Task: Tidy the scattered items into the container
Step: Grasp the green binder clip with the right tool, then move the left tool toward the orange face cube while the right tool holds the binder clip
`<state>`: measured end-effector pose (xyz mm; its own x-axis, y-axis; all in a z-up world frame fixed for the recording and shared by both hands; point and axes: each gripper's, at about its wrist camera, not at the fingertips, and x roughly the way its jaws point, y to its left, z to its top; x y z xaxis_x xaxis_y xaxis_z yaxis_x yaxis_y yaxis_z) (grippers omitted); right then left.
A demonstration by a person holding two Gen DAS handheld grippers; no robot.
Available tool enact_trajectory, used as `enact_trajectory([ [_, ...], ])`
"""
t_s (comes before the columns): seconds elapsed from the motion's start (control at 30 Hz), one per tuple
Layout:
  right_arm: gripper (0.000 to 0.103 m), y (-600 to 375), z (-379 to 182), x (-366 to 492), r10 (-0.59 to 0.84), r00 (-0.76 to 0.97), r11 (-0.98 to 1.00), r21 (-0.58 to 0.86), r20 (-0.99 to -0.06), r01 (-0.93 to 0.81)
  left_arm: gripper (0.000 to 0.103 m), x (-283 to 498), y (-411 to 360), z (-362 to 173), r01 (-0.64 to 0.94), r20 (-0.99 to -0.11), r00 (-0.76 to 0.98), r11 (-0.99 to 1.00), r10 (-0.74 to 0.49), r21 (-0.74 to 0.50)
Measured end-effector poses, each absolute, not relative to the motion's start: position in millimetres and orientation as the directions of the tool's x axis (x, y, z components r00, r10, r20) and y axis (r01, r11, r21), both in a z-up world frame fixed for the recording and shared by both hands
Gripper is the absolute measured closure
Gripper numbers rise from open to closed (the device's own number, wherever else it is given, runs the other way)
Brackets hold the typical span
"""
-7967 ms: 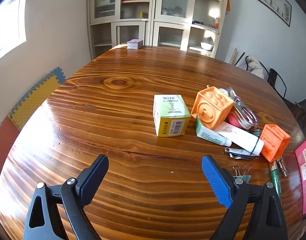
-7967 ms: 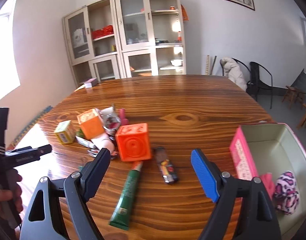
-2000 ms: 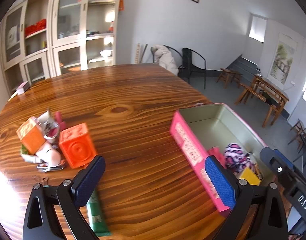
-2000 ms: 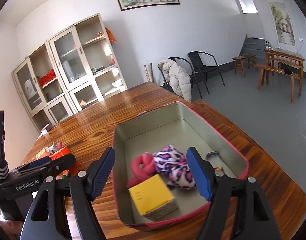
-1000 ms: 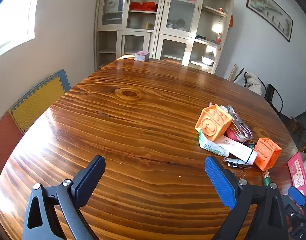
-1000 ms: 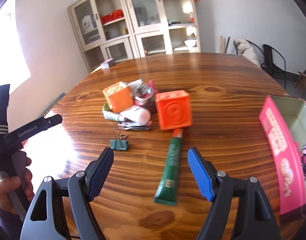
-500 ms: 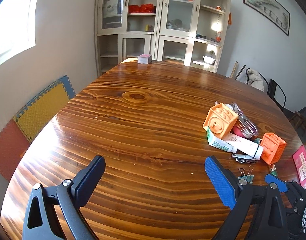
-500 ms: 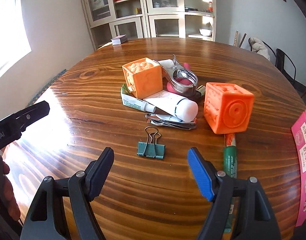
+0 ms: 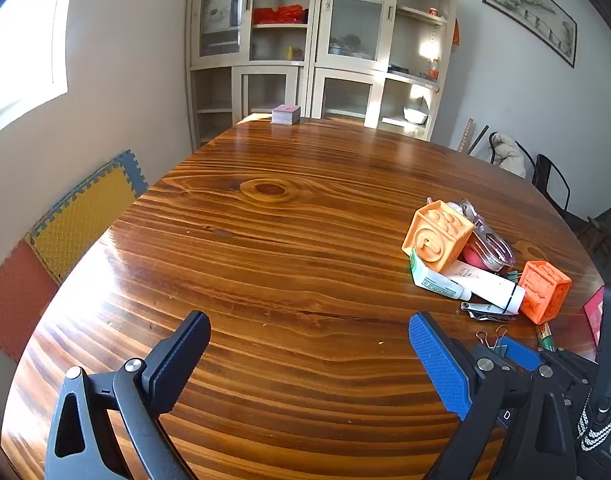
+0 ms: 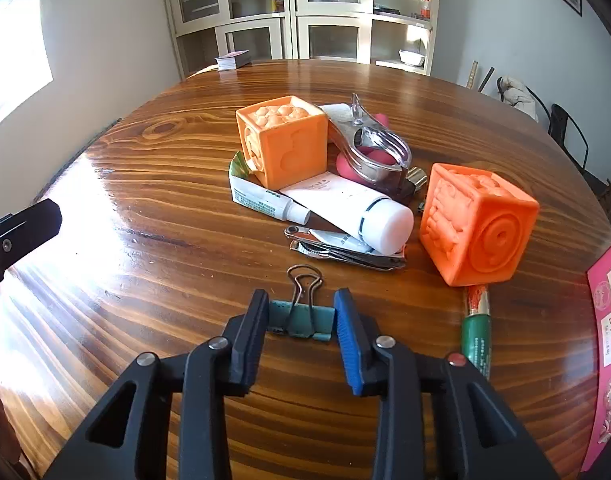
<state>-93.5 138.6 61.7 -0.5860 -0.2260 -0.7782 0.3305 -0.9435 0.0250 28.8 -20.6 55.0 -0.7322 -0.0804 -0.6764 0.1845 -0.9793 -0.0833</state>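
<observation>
My right gripper (image 10: pixel 301 312) has closed its two fingers on the sides of a teal binder clip (image 10: pixel 301 318) that lies on the wooden table (image 10: pixel 153 184). Behind it lies a pile: two orange cubes (image 10: pixel 283 144) (image 10: pixel 475 226), a white tube (image 10: pixel 357 210), a small green-white tube (image 10: pixel 261 196), nail clippers (image 10: pixel 341 250), a metal clamp (image 10: pixel 369 148) and a green tube (image 10: pixel 476 330). The pink container (image 10: pixel 609 344) shows at the right edge. My left gripper (image 9: pixel 305 348) is open and empty over bare table, left of the pile (image 9: pixel 441 236).
A stack of cards (image 9: pixel 286 114) sits at the table's far edge. Cabinets (image 9: pixel 317 48) line the back wall and chairs (image 9: pixel 549 180) stand at the right. Foam mats (image 9: pixel 65 220) lean on the left wall.
My right gripper has moved forward and down to the binder clip and closed on it. The left gripper has barely shifted and stays open.
</observation>
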Motion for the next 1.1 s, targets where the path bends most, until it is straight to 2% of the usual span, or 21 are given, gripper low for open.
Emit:
enact_trajectory([
  [0.6, 0.067, 186, 75, -77, -0.279, -0.606, -0.945, 0.100, -0.745, 0.311, 0.002, -1, 1, 36, 0.093, -0.697, -0.717, -0.988, 0.019, -0.122],
  [1.1, 0.067, 205, 82, -77, -0.321, -0.613, -0.940, 0.166, -0.722, 0.297, 0.002, -74, 49, 37, -0.073, -0.682, -0.729, -0.997, 0.055, -0.002],
])
